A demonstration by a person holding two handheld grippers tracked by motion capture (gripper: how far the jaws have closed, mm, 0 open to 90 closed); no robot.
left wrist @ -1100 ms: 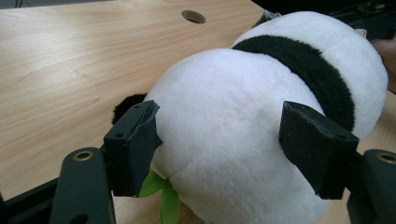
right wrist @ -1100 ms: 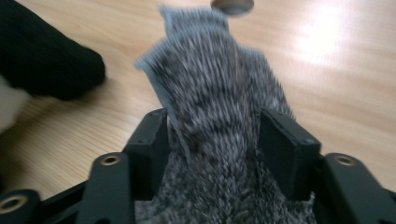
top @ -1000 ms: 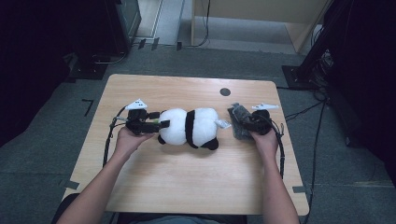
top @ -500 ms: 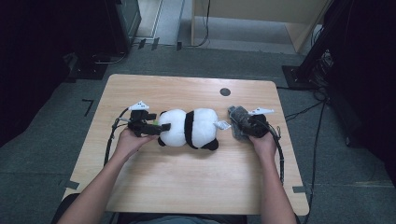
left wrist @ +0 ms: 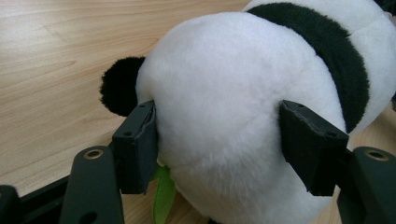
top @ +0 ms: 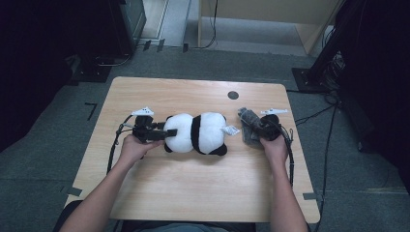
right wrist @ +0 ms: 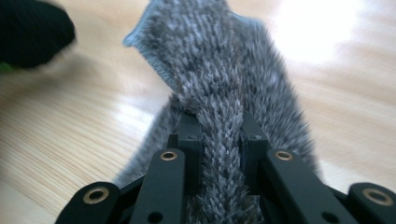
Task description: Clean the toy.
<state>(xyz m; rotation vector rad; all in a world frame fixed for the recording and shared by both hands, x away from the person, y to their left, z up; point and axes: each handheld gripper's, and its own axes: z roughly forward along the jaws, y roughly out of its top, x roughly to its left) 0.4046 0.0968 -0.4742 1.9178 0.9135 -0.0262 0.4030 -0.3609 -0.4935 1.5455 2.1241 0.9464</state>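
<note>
While the left gripper pinches the plush panda lying mid-table and the right gripper clamps a grey cloth beside it, soft fur may slip free of either shallow grip on any tug.

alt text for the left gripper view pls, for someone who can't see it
A white and black plush panda sits between the two black jaws of the left claw, which have just been closing and press into its fur on both sides. It lies on a light wooden table, with a green tag under it.
</note>
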